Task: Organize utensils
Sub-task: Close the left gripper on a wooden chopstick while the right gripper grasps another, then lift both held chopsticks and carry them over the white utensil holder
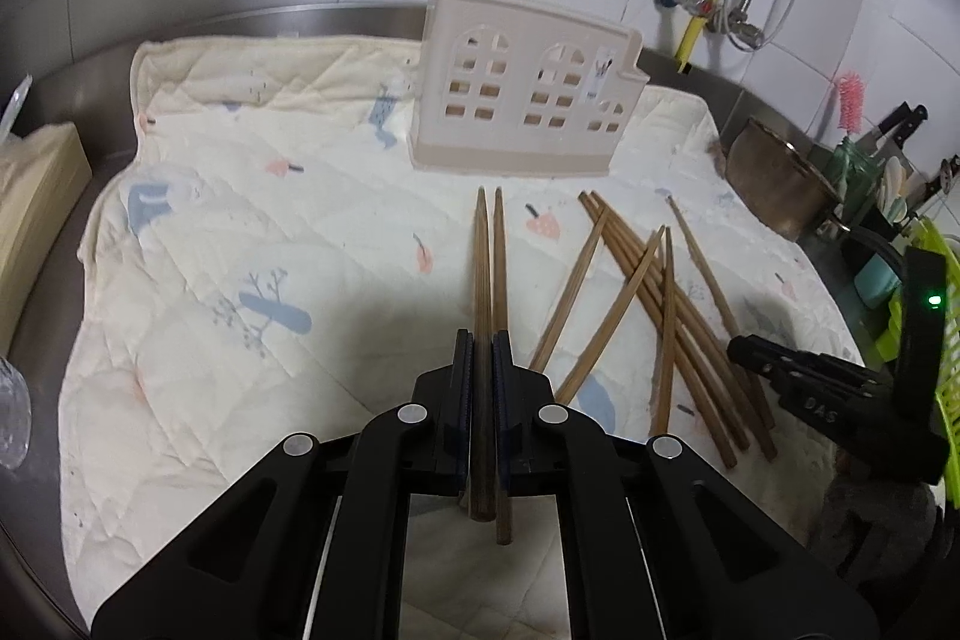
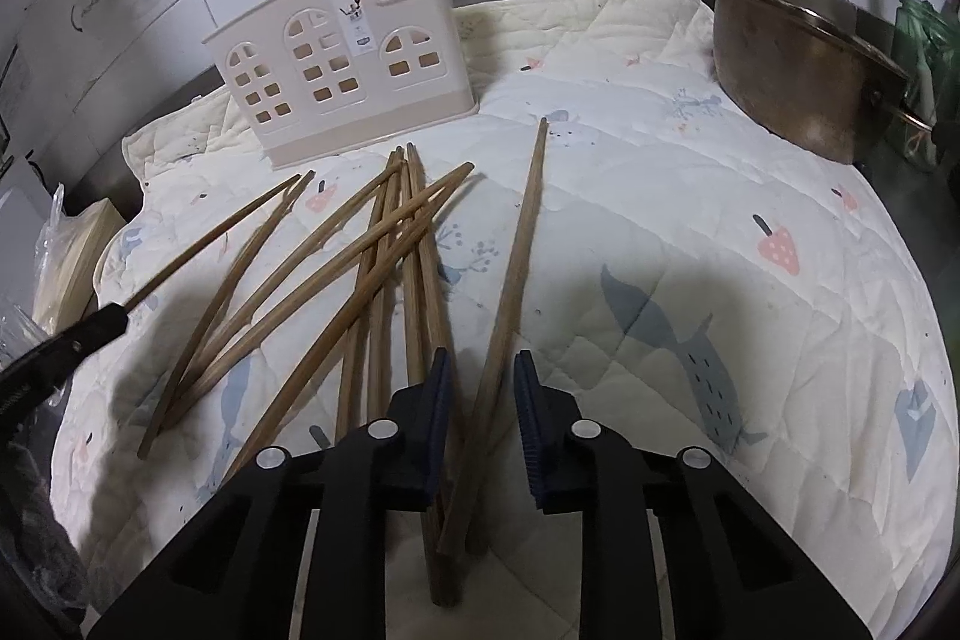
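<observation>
The step in hand is gathering loose chopsticks for the holder, the cream, house-shaped caddy with cut-out windows that stands upright at about 12 o'clock on the quilted mat covering the tabletop. The left gripper is clamped on 2 chopsticks, which lie side by side between its pads and point toward the holder's base; their tips appear to hang just above the mat, though I cannot tell for sure. The right gripper sits at about 4 o'clock in the left wrist view, and its jaws stand a little apart, straddling a single chopstick that runs toward 12 o'clock; the pads do not visibly press on it, so it is not yet held. The loose pile of crossed chopsticks lies at about 10 o'clock from that gripper, just beside the single one. Next, I judge, the left pair must be tilted tip-down or butt-down and steered over the holder's open top, which neither view shows. The right jaws need to meet the single stick squarely, without nudging the pile.
</observation>
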The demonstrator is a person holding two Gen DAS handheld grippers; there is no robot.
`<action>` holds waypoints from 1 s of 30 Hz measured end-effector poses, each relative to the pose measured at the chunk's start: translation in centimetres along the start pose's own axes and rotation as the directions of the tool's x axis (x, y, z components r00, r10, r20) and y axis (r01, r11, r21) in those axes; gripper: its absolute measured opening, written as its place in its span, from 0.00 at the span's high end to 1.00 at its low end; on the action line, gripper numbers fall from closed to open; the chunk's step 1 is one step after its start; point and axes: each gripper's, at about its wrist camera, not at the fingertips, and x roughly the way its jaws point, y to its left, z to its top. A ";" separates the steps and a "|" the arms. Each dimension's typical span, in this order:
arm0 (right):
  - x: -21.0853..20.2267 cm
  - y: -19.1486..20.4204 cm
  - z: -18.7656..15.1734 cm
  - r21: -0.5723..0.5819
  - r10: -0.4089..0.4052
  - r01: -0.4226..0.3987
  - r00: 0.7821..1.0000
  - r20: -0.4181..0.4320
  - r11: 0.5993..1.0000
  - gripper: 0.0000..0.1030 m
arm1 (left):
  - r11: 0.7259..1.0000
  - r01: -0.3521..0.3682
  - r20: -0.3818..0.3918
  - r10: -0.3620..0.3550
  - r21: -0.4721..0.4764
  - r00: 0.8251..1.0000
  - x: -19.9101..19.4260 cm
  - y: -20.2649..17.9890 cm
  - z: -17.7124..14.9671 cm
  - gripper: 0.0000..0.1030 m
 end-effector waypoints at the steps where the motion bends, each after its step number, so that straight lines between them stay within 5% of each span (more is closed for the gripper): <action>1: 0.0 0.1 0.1 -0.001 -0.007 0.007 1.000 0.000 1.000 0.83 | 1.000 0.001 0.003 -0.001 0.003 1.000 -0.1 -0.1 0.1 0.95; 14: 0.0 -0.6 -0.1 0.044 -0.004 0.004 1.000 0.000 0.999 0.93 | 1.000 0.000 0.019 0.000 0.011 1.000 -0.8 0.0 1.0 0.95; 30: -7.9 0.3 4.3 -0.107 -0.007 0.032 0.975 0.223 0.994 0.93 | 0.999 0.010 0.082 -0.014 0.049 0.997 -4.1 -0.8 3.7 0.95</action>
